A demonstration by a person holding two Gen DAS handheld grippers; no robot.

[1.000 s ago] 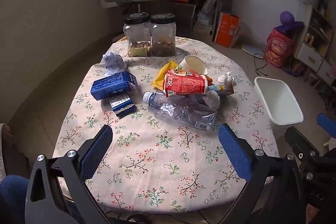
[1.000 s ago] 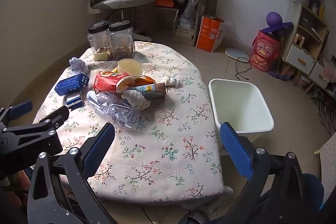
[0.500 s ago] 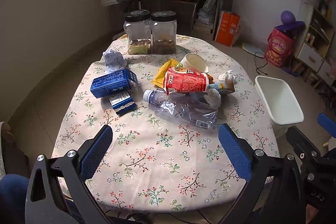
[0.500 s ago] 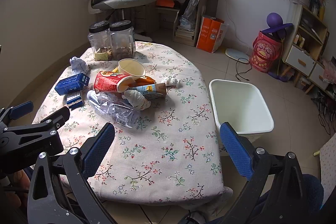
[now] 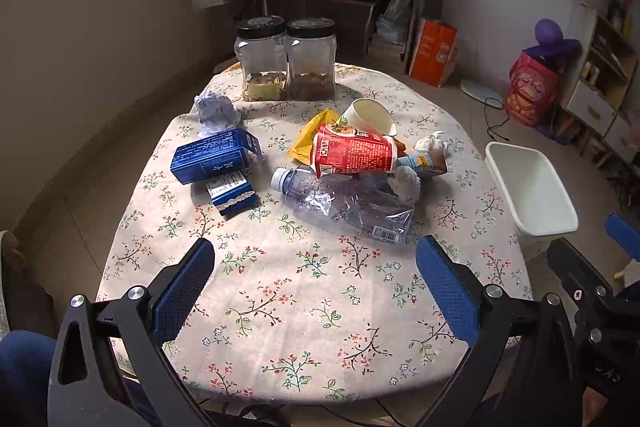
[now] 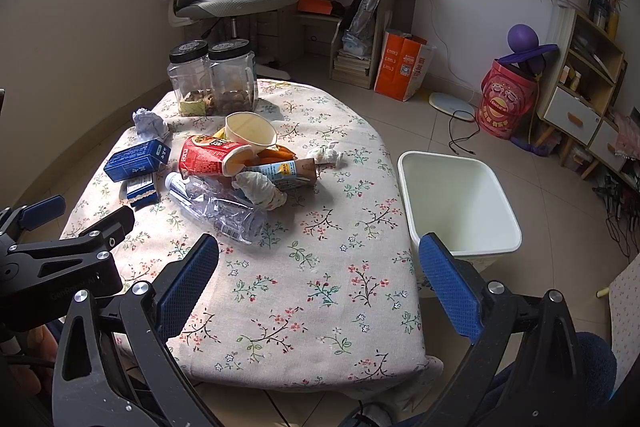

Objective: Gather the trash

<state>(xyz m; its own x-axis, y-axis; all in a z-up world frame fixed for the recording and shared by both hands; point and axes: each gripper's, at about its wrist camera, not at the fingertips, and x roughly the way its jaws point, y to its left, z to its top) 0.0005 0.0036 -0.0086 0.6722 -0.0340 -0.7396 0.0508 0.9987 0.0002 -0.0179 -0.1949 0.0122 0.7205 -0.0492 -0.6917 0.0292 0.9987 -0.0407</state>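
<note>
A table [image 5: 304, 291] under a floral cloth carries a heap of trash at its middle, with a white bin [image 6: 460, 203] standing open on the tiled floor just beside the table's right edge. Two clear jars [image 5: 286, 61] with black lids stand upright side by side at the far end. Largest in the heap, a crushed clear bottle [image 5: 344, 205] lies on its side, its cap toward the left; a red cup [image 5: 352, 155] lies tipped across its neck, with a cream paper cup [image 5: 370, 117] behind and a yellow wrapper [image 5: 310, 137] beside it. Left of the heap lies a blue carton [image 5: 214, 157], a small blue box [image 5: 232, 193] touching it, and a crumpled paper ball [image 5: 214, 109] farther back. White tissue wads [image 5: 406, 183] rest at the heap's right. The left gripper [image 5: 314, 281] and right gripper [image 6: 318, 281] hover over the near edge, tongs spread wide, holding nothing.
</note>
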